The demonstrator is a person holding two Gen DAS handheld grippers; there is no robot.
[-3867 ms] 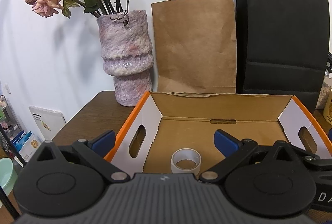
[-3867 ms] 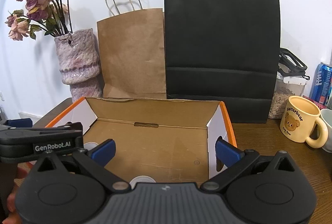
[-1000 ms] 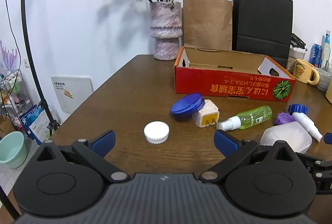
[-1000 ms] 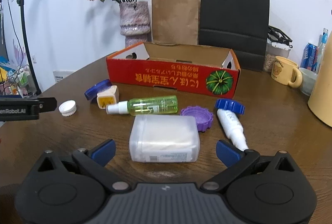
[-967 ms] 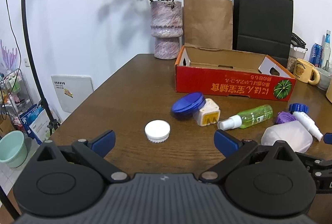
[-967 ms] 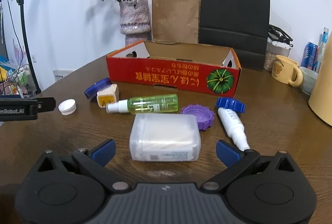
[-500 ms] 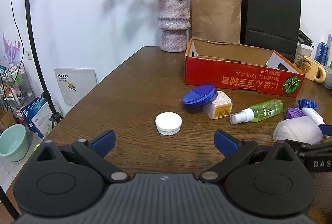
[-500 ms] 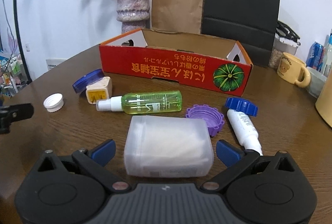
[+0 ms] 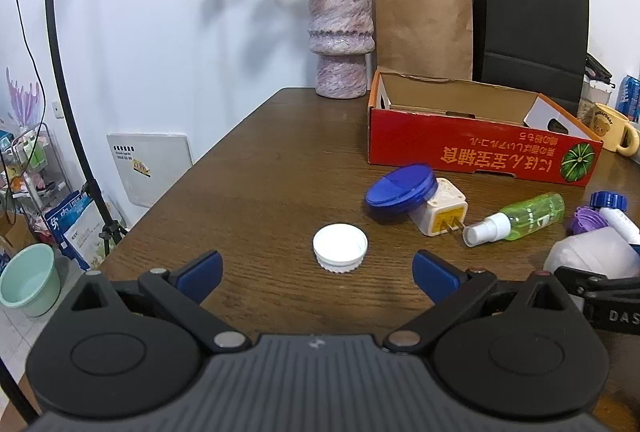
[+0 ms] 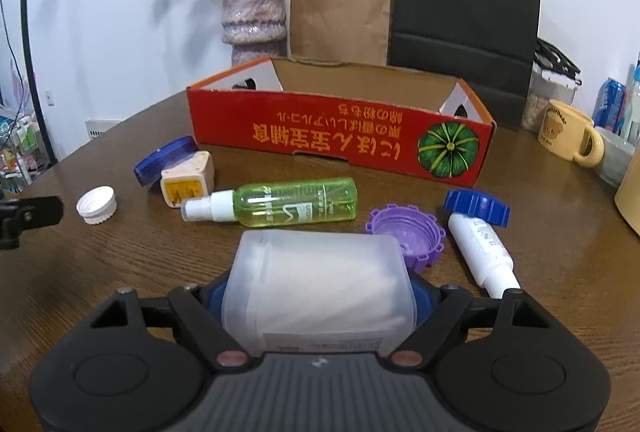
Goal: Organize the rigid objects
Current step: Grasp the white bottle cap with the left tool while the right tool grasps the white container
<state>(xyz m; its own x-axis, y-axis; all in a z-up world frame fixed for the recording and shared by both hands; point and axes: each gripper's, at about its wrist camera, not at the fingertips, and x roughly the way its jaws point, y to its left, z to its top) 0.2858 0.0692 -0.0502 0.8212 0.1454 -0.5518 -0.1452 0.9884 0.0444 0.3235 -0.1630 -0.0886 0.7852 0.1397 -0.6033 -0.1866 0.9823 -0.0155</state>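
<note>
Right wrist view: the translucent plastic container (image 10: 316, 284) lies on the wooden table (image 10: 560, 232), between my right gripper's (image 10: 318, 298) jaws, which have just been closing and now press its sides. Just beyond it lie a green spray bottle (image 10: 280, 206), a purple cap (image 10: 408, 232) and a white tube (image 10: 482, 244), then the red cardboard box (image 10: 340, 132). My left gripper (image 9: 316, 272) is spread wide, empty, with the white cap (image 9: 340, 246) on the table just ahead.
</note>
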